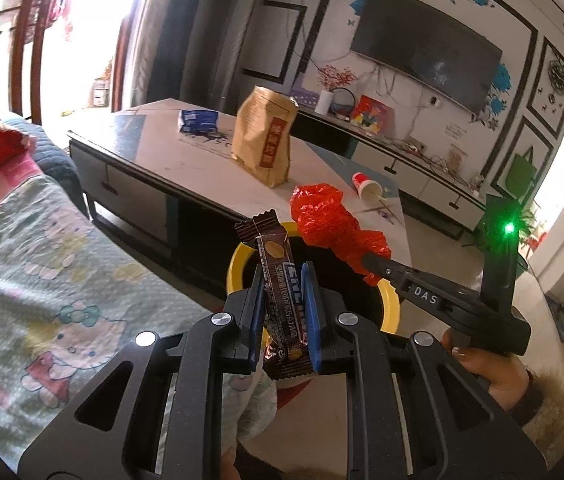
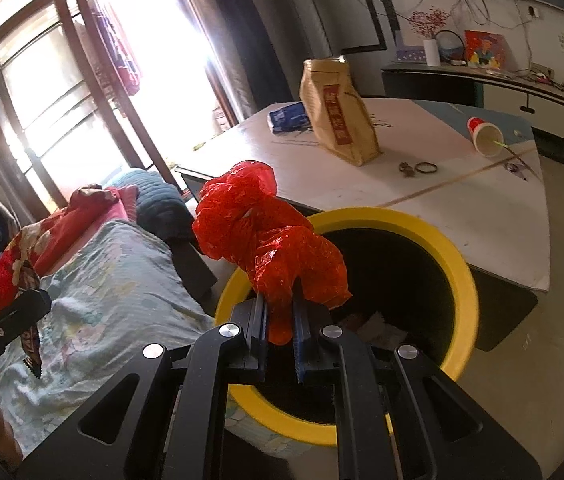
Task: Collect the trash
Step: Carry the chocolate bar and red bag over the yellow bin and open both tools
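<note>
My left gripper is shut on a brown snack bar wrapper and holds it upright over the near rim of a yellow-rimmed black bin. My right gripper is shut on a crumpled red plastic bag and holds it above the bin's left rim. The red bag and right gripper also show in the left wrist view, over the bin's far side. The left gripper with the wrapper shows at the left edge of the right wrist view. Paper scraps lie inside the bin.
A white coffee table behind the bin holds a tan paper bag, a blue packet, a tipped red paper cup, and small rings. A sofa with a patterned blanket lies left. A TV cabinet stands behind.
</note>
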A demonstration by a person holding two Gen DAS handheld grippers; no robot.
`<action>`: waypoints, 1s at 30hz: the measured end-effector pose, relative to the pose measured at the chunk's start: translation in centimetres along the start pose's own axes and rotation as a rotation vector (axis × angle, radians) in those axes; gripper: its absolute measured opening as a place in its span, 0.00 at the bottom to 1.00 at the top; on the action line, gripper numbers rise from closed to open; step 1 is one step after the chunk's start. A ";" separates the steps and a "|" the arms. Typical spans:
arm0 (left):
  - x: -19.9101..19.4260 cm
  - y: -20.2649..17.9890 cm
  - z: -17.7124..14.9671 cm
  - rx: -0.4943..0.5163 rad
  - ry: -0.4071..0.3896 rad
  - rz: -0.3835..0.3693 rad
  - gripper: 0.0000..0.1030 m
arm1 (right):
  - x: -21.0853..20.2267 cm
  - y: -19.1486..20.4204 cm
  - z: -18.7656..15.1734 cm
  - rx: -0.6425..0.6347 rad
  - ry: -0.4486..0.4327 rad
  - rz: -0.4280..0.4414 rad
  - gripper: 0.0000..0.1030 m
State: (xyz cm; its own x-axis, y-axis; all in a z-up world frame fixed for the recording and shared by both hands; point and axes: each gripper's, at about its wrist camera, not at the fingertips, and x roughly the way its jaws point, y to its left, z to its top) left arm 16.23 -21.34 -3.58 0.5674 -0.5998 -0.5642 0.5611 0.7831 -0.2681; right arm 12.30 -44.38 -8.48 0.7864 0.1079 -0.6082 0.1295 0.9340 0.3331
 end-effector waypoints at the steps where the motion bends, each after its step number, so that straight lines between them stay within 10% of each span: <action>1: 0.2 -0.2 0.1 0.005 0.004 -0.003 0.12 | 0.0 -0.4 -0.1 0.004 0.001 -0.003 0.10; 30: 8.4 -4.5 0.0 0.123 0.115 -0.028 0.12 | 0.6 -7.5 -2.5 0.109 0.040 -0.104 0.12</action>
State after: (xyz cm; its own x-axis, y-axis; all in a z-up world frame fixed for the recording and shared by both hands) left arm 18.47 -29.91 -7.06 0.4821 -0.5928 -0.6451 0.6493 0.7361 -0.1913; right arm 10.31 -50.51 -13.19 0.7407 0.0280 -0.6713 0.2754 0.8987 0.3413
